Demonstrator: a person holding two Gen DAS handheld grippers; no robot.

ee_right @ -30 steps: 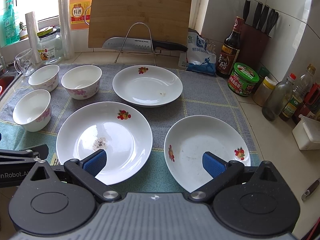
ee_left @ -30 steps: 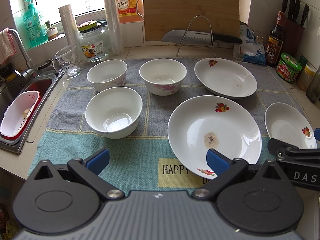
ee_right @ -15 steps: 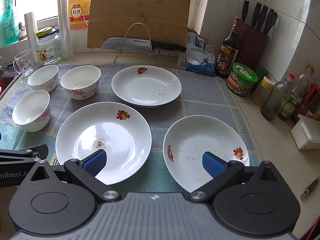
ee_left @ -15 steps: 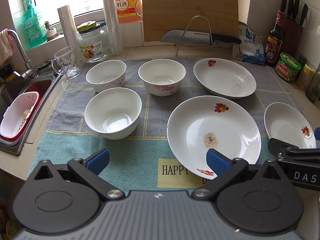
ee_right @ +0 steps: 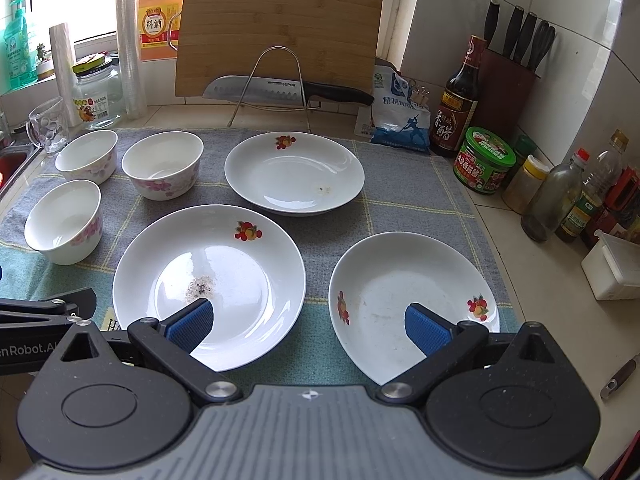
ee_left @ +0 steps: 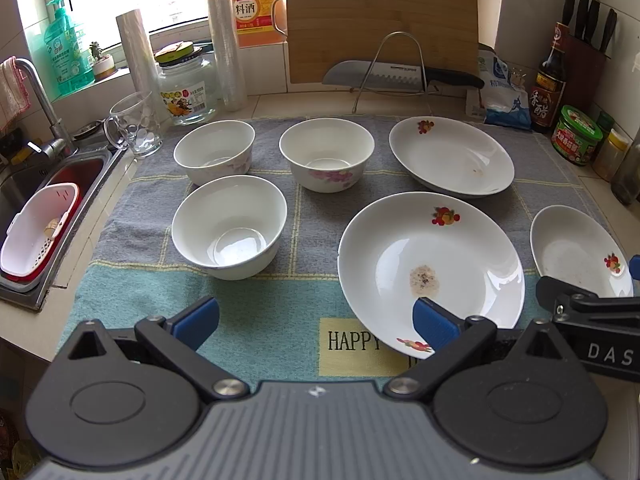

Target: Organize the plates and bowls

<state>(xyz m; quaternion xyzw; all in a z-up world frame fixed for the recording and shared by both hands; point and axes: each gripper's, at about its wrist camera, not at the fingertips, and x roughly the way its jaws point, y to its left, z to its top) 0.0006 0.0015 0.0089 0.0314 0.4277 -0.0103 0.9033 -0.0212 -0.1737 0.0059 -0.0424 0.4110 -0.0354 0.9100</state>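
Observation:
Three white bowls stand on a grey and teal towel (ee_left: 280,320): a near one (ee_left: 229,227), a far left one (ee_left: 214,152) and a far middle one (ee_left: 327,159). Three white plates with fruit prints lie to their right: a middle plate (ee_left: 430,264) (ee_right: 208,276) with a brown stain, a far plate (ee_left: 451,155) (ee_right: 294,172) and a right plate (ee_left: 576,248) (ee_right: 412,300). My left gripper (ee_left: 316,318) is open and empty above the towel's near edge. My right gripper (ee_right: 307,322) is open and empty, hovering between the middle and right plates.
A sink (ee_left: 36,200) with a white strainer basket lies at the left. A glass mug (ee_left: 134,124), a jar and bottles stand behind the bowls. A cutting board (ee_right: 280,32) and knife on a rack stand at the back. Sauce bottles and jars (ee_right: 484,160) crowd the right counter.
Both grippers have drifted very slightly; the dishes have not moved and both grippers stay open.

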